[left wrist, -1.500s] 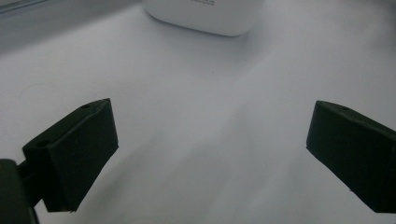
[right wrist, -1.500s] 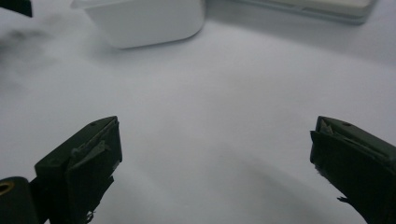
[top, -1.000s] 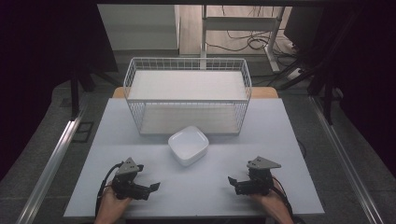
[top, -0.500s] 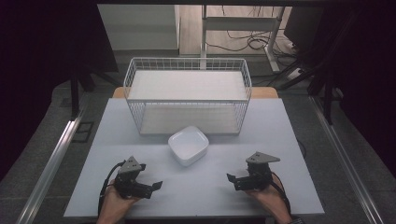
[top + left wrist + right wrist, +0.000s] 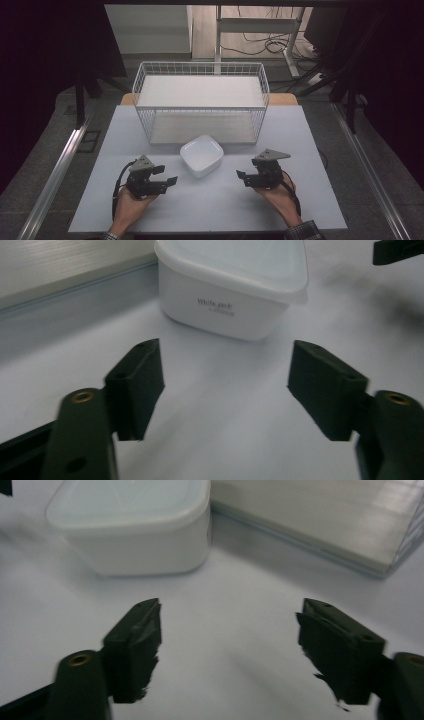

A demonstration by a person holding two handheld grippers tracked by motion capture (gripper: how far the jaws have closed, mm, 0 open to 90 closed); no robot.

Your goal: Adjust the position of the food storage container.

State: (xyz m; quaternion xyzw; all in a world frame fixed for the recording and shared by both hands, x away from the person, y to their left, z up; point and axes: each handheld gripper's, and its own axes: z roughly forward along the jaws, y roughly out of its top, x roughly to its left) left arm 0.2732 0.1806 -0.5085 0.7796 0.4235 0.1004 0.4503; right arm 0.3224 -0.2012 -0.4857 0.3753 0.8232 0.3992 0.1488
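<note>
A white square lidded container [image 5: 201, 155] sits on the white table in front of the wire rack; it also appears ahead of the jaws in the left gripper view [image 5: 235, 287] and in the right gripper view [image 5: 135, 530]. My left gripper [image 5: 167, 174] is to its left, pointing at it, and my right gripper [image 5: 242, 177] is to its right, pointing at it. Both are held in hands just above the table. The jaws of each have just been closing, still stand apart and have nothing between them [image 5: 225, 385] [image 5: 230, 640].
A white wire rack [image 5: 201, 107] with an upper shelf stands at the back of the table [image 5: 210, 210], right behind the container. Metal rails run along both sides of the table. Cables and a stand lie on the floor beyond.
Both grippers have moved a little inward and forward toward the container. Their jaws stand narrower than before.
</note>
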